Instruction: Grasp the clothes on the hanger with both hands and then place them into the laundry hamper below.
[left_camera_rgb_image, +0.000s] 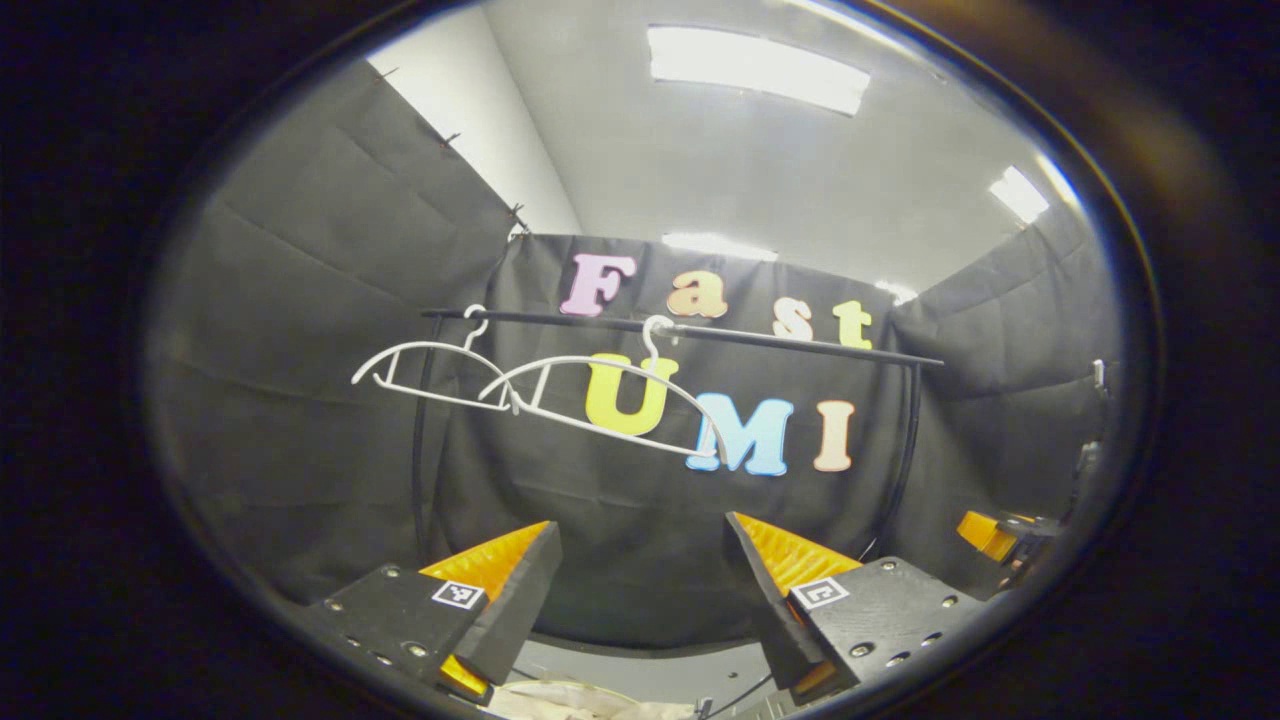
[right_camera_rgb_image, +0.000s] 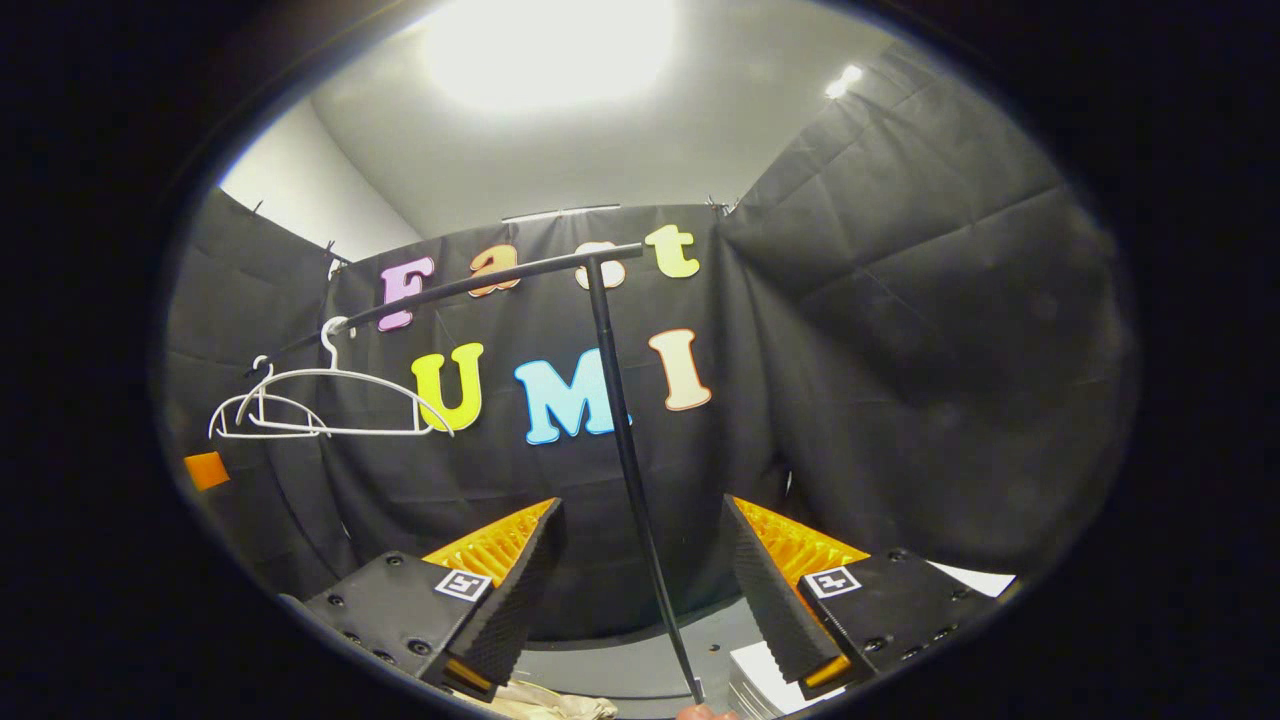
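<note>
Hangers (left_camera_rgb_image: 560, 395) hang bare on the black rail (left_camera_rgb_image: 800, 343), 2 of them, white, and we see pale cloth (left_camera_rgb_image: 580, 700) low at the bottom edge, below our left gripper (left_camera_rgb_image: 640, 600). That gripper's fingers stand wide apart with nothing between them. Our right gripper (right_camera_rgb_image: 640, 600) is likewise spread wide, the rack's upright pole (right_camera_rgb_image: 625, 440) showing between its fingers, pale cloth (right_camera_rgb_image: 550, 706) beneath.

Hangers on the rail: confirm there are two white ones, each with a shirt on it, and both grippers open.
Not quite. The two white hangers on the rail are bare, as the left gripper view shows. Both the left gripper and the right gripper are indeed open.
</note>
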